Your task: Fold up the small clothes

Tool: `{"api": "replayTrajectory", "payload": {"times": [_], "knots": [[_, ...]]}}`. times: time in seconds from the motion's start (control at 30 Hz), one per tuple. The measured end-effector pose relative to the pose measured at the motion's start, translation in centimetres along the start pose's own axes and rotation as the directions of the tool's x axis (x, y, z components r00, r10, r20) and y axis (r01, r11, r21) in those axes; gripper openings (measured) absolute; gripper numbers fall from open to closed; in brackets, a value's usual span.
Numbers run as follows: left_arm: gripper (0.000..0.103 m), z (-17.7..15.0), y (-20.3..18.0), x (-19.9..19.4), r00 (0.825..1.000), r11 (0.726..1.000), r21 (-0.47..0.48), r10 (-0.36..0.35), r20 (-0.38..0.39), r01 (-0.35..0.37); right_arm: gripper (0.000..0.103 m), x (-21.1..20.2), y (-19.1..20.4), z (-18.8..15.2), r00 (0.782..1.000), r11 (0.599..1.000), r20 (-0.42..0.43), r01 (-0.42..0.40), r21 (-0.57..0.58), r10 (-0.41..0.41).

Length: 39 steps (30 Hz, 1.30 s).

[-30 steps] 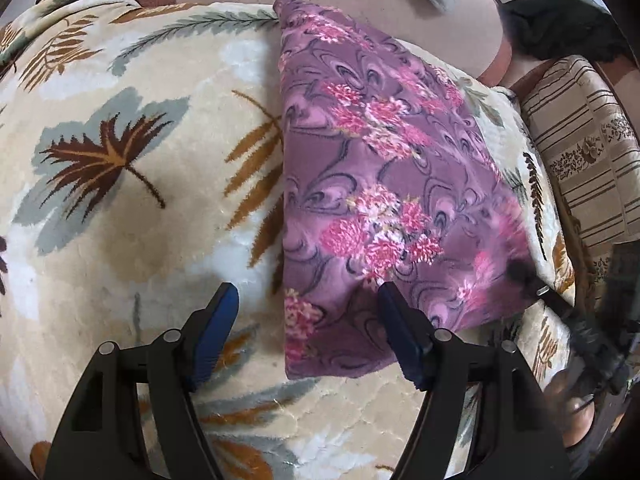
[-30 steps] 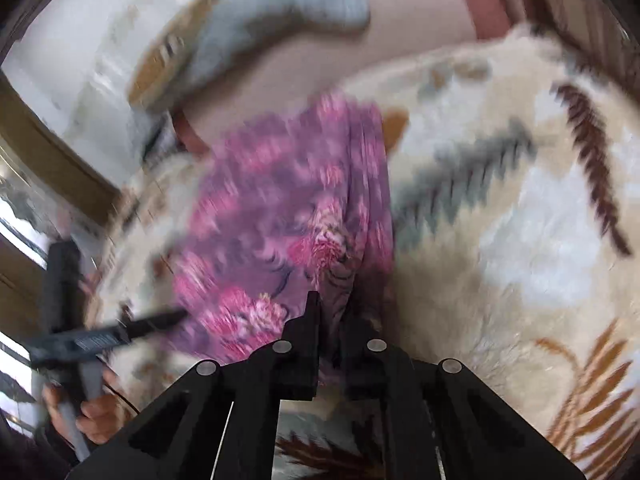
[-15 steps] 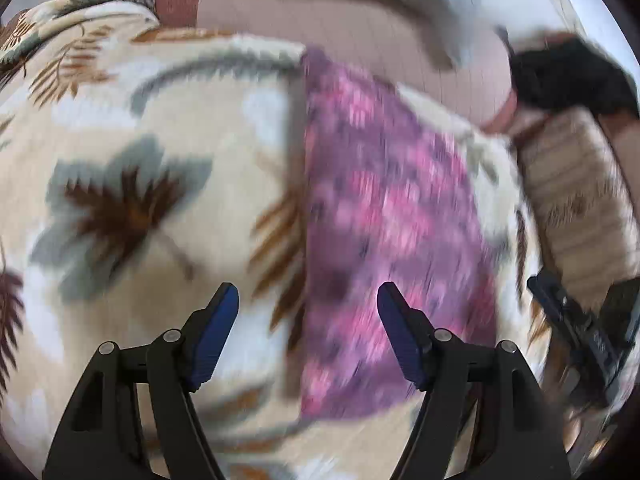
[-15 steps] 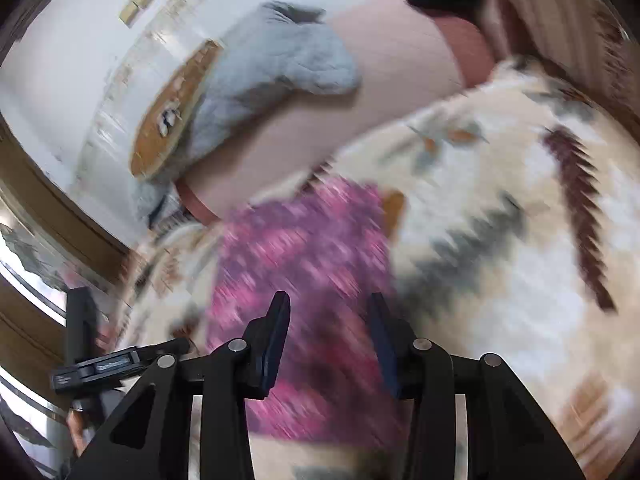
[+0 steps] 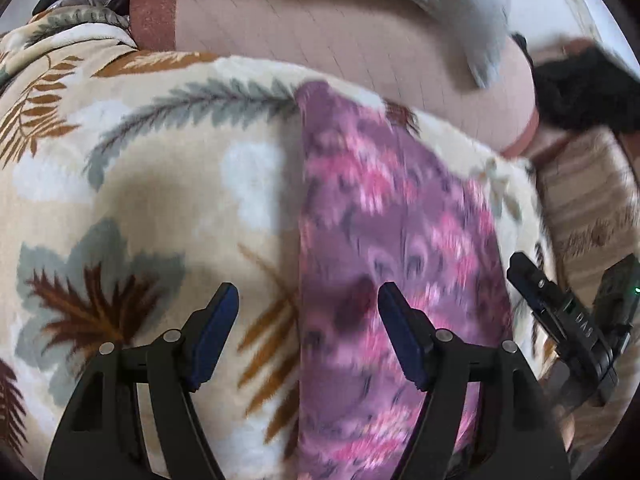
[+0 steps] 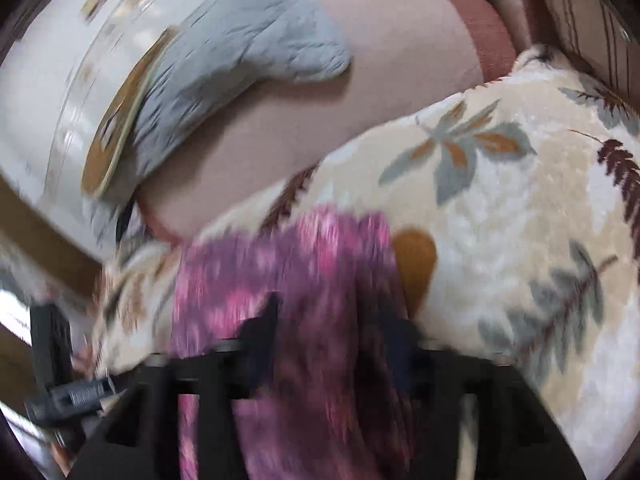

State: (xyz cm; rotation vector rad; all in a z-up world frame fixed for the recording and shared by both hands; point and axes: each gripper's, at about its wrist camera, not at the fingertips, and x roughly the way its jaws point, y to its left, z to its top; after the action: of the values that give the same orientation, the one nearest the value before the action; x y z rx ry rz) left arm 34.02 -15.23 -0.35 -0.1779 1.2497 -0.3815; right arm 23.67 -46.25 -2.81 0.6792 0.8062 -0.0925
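Observation:
A purple cloth with pink flowers (image 5: 392, 240) lies folded in a long strip on a cream blanket with a leaf pattern (image 5: 160, 200). My left gripper (image 5: 308, 290) hangs open above the cloth's left edge, one finger over the blanket and the other over the cloth, with nothing held. In the blurred right wrist view, my right gripper (image 6: 328, 312) hovers over the same cloth (image 6: 288, 264). Its jaws are opening, and the cloth lies under them without being pinched. The right gripper (image 5: 560, 320) also shows at the right edge of the left wrist view.
A pinkish cushion (image 5: 320, 32) with a grey cloth (image 5: 460, 12) on it lies beyond the blanket. A black item (image 5: 592, 92) and a striped cushion (image 5: 592, 208) sit at the far right. A white wall (image 6: 48, 80) stands behind.
The right gripper went from shut on the cloth's edge to open and let it go. Both grippers moved forward, so the cloth now sits lower in both views.

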Motion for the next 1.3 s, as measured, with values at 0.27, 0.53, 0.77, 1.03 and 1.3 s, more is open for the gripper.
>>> {"api": "replayTrajectory", "payload": {"times": [0.27,0.53,0.77,1.03,1.3], "knots": [[0.072,2.5,-0.5,1.5,1.000,1.000,0.003,0.028,-0.005,-0.028,0.004,1.8,1.2,2.7,0.998,1.000,0.058,0.014,-0.018,-0.013],[0.079,2.4,0.4,2.1,0.999,1.000,0.001,0.030,-0.015,-0.030,0.020,1.0,-1.9,1.8,0.998,0.995,0.040,0.046,0.089,-0.050],[0.079,-2.2,-0.1,-0.6,0.996,0.999,0.043,0.022,0.084,-0.025,0.017,0.6,0.5,-2.1,0.998,0.983,-0.056,0.003,-0.182,-0.013],[0.078,-5.5,0.0,-3.2,0.997,0.999,0.035,-0.031,0.067,0.029,0.032,-4.7,2.7,-5.2,0.998,0.958,-0.027,-0.058,-0.282,0.052],[0.080,-12.5,-3.8,-0.4,0.988,0.946,0.285,0.141,0.065,-0.154,0.038,-4.3,0.7,-7.3,0.993,0.967,-0.120,-0.023,-0.255,-0.008]]}}
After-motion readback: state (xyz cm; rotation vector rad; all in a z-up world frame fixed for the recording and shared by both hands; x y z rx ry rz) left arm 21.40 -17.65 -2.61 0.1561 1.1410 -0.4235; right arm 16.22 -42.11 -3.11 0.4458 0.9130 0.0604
